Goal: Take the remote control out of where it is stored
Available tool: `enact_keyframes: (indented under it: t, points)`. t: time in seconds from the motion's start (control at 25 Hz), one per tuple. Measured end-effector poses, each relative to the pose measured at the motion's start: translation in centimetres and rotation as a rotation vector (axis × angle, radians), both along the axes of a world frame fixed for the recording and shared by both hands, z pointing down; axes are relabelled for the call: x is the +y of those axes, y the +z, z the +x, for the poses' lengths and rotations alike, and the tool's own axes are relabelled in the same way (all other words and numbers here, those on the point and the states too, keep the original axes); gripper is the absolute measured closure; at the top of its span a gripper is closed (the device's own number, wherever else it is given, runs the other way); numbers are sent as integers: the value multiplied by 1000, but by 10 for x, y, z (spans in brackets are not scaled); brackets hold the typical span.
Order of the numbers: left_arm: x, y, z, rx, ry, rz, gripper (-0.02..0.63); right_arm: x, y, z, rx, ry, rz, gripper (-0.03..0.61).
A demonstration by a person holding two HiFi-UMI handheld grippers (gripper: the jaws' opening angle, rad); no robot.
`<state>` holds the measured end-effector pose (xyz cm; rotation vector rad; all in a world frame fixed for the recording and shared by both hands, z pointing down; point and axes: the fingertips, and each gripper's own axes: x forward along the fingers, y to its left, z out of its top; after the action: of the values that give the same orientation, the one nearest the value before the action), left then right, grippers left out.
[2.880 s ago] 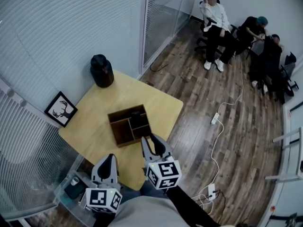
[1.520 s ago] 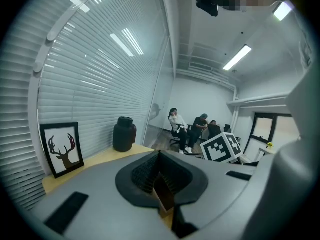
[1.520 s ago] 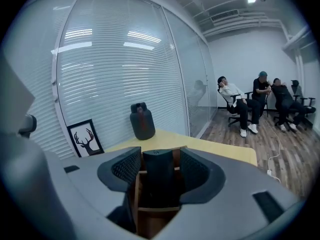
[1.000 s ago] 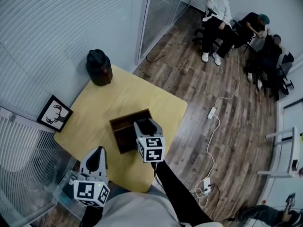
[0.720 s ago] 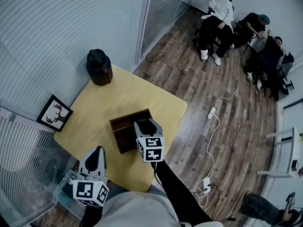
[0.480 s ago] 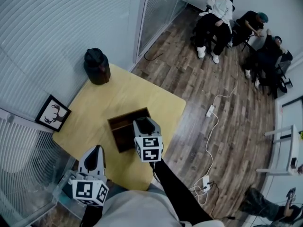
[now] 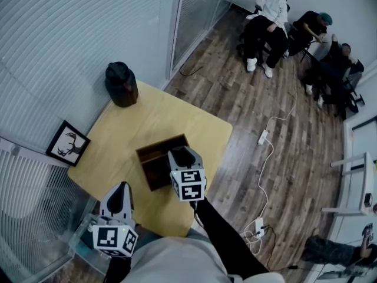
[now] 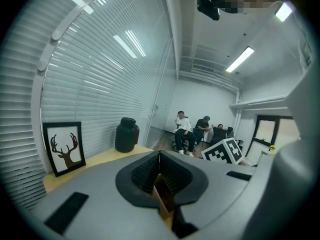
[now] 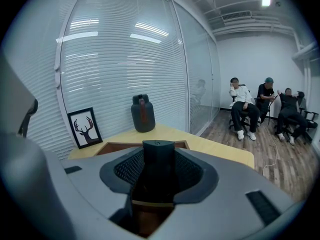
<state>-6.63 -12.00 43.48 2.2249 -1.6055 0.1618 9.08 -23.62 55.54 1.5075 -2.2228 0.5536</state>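
Left gripper (image 8: 159, 159) is hovering at the table's (image 7: 159, 119) 7 o'clock edge, fingers pressed together, empty. Right gripper (image 7: 184, 154) is reaching into the wooden organizer box (image 7: 152, 158) at its 3 o'clock side. Its fingers have just been closing and are pinching the upright remote control (image 9: 158, 159), which is sitting inside the box.

Risk: the grip is probably catching only the upper part, so the remote could be slipping or dragging the box up on lifting.

Counting: one deer picture (image 7: 69, 144) at 9 o'clock, one dark jar (image 7: 121, 84) at 11, one box, one remote, three seated people (image 7: 268, 10) at 1.
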Motion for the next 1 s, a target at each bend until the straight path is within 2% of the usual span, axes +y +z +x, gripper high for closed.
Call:
enact_keyframes:
  t: [1.0]
  points:
    - [-1, -7, 8, 26, 11, 20, 604, 0, -15, 10, -1, -3, 33, 394]
